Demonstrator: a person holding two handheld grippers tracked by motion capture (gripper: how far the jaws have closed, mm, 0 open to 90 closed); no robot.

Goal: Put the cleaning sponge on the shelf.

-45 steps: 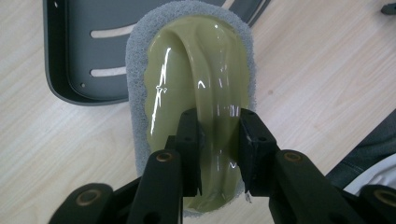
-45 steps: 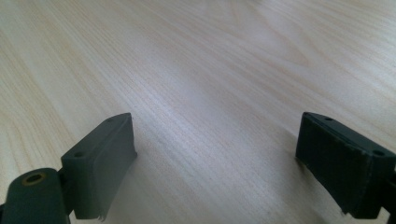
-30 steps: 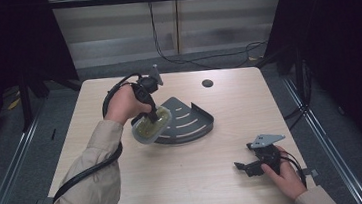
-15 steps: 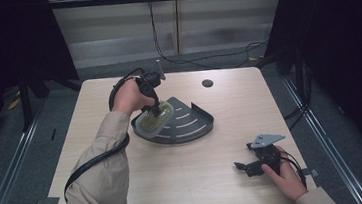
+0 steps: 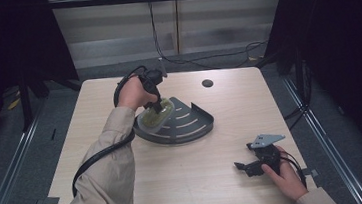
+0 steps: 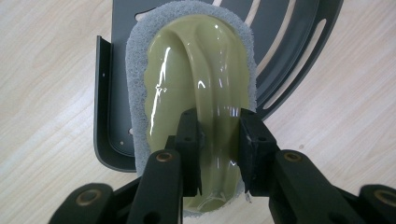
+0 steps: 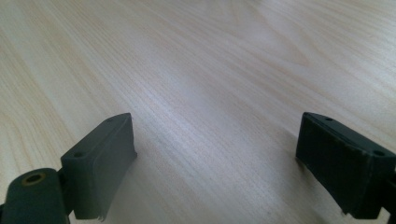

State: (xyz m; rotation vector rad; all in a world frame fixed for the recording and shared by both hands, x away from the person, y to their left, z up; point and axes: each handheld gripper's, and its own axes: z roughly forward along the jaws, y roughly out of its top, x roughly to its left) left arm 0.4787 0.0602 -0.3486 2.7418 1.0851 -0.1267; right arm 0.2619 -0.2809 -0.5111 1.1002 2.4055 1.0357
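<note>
Your left gripper is pinching the raised middle ridge of the scrubbing pad, a glossy olive-green handle on a grey scouring base; the jaws are drawn in close, one on each side of the ridge near the pad's near end. In the high view your left gripper points down at the pad, which sits over the left part of the dark grey corner shelf, and whether the pad rests on the shelf or hangs just above it cannot be told. In the left gripper view the pad's long axis runs straight away from you, along the line of the jaws, and its far rounded end overlaps the slotted floor of the shelf, with the shelf's upright lip just to the pad's left. Your right gripper lies near the table's near right corner with your right hand on it, well apart from the shelf. Its jaws are spread wide with nothing between them, low over bare wood in the right gripper view. The table is open between the shelf and your right gripper, and a small dark round spot marks the far side.
</note>
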